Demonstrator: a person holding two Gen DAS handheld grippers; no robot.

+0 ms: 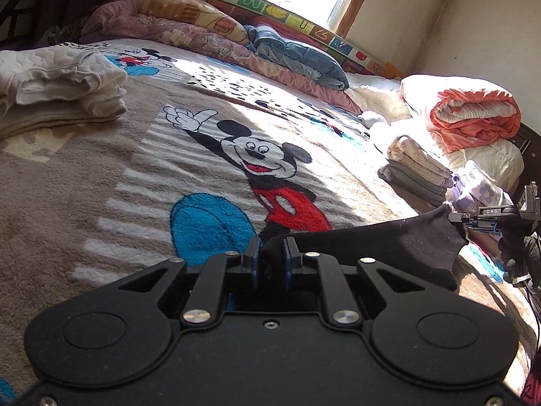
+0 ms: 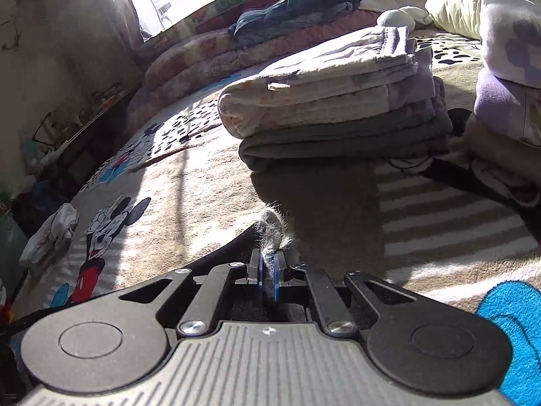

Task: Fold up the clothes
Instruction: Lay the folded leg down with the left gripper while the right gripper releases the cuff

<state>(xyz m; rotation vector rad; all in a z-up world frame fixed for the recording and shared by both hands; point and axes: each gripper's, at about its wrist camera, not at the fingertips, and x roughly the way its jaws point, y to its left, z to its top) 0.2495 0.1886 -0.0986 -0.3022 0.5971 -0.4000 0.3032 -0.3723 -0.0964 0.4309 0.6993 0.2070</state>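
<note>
A black garment [image 1: 389, 247] is stretched above the bed between both grippers. My left gripper [image 1: 272, 257] is shut on one end of it, low in the left wrist view. The right gripper [image 1: 454, 217] shows at the right edge there, pinching the garment's far corner. In the right wrist view my right gripper [image 2: 269, 264] is shut on a fuzzy edge of the black garment [image 2: 216, 257], which runs off to the left beneath it. The Mickey Mouse blanket [image 1: 135, 176] lies under everything.
A folded white pile [image 1: 57, 84] sits at the far left of the bed. A folded stack of cream and grey clothes [image 2: 331, 101] lies close ahead of the right gripper. Quilts and pillows [image 1: 473, 115] line the far side and the right; a small white cloth [image 2: 50, 233] lies near the bed's edge.
</note>
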